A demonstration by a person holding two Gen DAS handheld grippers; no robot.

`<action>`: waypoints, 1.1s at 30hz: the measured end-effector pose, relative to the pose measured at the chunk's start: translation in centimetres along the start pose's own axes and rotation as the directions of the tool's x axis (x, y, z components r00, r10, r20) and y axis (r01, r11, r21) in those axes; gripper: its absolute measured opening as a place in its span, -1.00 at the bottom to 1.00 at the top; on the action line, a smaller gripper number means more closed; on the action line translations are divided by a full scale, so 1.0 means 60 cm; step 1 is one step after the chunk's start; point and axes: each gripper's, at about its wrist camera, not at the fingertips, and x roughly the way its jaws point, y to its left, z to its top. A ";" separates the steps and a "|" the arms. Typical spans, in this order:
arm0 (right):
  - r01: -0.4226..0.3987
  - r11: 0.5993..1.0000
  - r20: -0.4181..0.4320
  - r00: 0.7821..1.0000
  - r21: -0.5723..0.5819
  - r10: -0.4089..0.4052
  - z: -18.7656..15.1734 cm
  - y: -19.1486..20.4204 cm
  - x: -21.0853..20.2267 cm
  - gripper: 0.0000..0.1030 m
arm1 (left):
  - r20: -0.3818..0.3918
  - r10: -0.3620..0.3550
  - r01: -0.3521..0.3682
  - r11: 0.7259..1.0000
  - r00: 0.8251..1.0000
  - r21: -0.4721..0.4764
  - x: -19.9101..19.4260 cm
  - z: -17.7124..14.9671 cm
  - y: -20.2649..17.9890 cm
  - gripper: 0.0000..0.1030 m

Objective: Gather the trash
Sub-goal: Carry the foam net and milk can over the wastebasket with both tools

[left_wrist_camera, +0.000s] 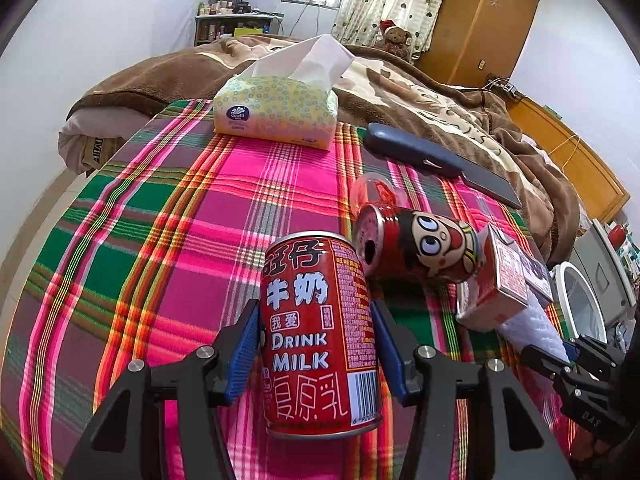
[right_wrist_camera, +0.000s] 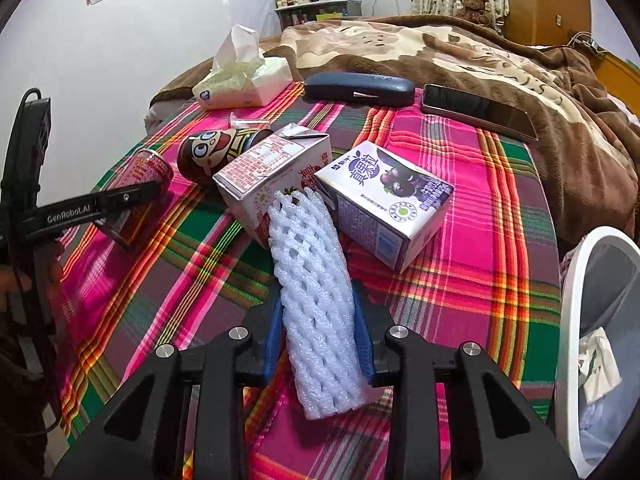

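A tissue pack is set at the far edge of the plaid cloth; a glasses case and phone are laid right of the pack, a teddy bear behind.

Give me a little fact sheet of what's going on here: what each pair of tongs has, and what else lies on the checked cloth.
left tongs: closed on the upright red milk can
right tongs: closed on the white foam net
other trash: cartoon can on its side, red carton, purple carton
also on cloth: tissue pack, dark case
bin: white rim, lower right
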 end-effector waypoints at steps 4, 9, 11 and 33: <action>0.004 1.000 0.002 1.000 0.010 -0.004 -0.003 -0.001 -0.004 -0.38 | 0.001 -0.007 0.007 1.000 1.000 0.006 -0.007 -0.007 -0.006 0.05; 0.003 1.000 0.011 1.000 0.014 -0.003 -0.006 0.000 -0.011 -0.38 | -0.004 -0.018 0.018 1.000 1.000 0.023 -0.018 -0.022 -0.018 0.05; 0.003 1.000 0.016 1.000 0.020 -0.003 -0.008 -0.002 -0.015 -0.38 | -0.004 -0.023 0.023 0.999 1.000 0.036 -0.023 -0.029 -0.025 0.05; 0.008 0.994 0.101 0.995 0.111 -0.019 -0.030 -0.043 -0.078 -0.38 | 0.021 -0.094 0.091 0.987 0.995 0.132 -0.084 -0.066 -0.127 0.02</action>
